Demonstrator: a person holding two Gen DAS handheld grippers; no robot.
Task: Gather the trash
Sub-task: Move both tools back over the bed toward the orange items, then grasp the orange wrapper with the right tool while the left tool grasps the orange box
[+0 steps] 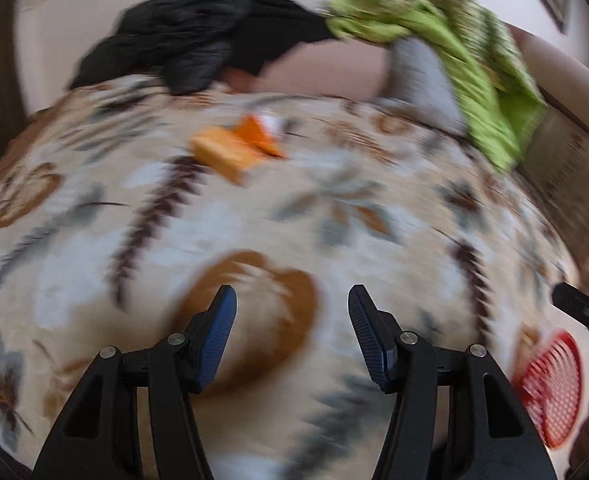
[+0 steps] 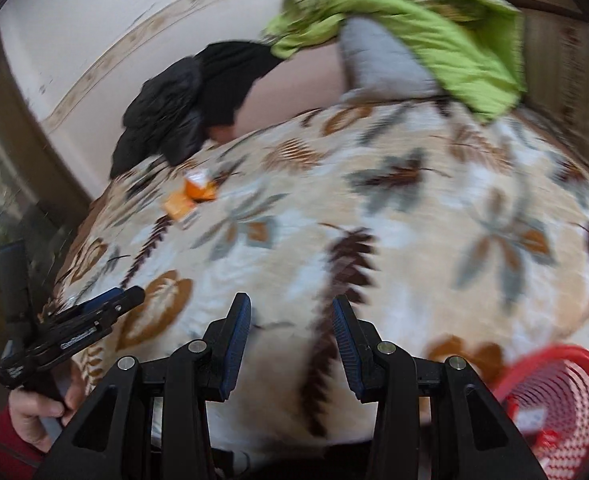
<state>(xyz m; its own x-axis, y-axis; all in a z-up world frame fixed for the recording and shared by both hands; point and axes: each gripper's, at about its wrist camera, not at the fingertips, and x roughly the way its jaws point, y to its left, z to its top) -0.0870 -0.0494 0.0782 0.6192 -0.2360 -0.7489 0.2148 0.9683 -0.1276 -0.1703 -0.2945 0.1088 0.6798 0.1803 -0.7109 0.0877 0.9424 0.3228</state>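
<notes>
The left gripper (image 1: 292, 300) hangs over a leaf-patterned blanket (image 1: 222, 232) with its fingers spread and nothing between them; the right gripper (image 2: 291, 308) does the same over the blanket (image 2: 394, 216), fingers apart and empty. The trash, an orange wrapper (image 1: 254, 134) beside a tan packet (image 1: 224, 154), lies on the blanket well ahead of the left fingers, slightly to their left; from the right fingers the wrapper (image 2: 201, 189) sits far ahead and to the left. A red basket (image 2: 554, 400) stands just right of the right fingers, off the blanket's edge. Beyond the trash lie a black jacket (image 1: 190, 44) and green bedding (image 1: 434, 12)
</notes>
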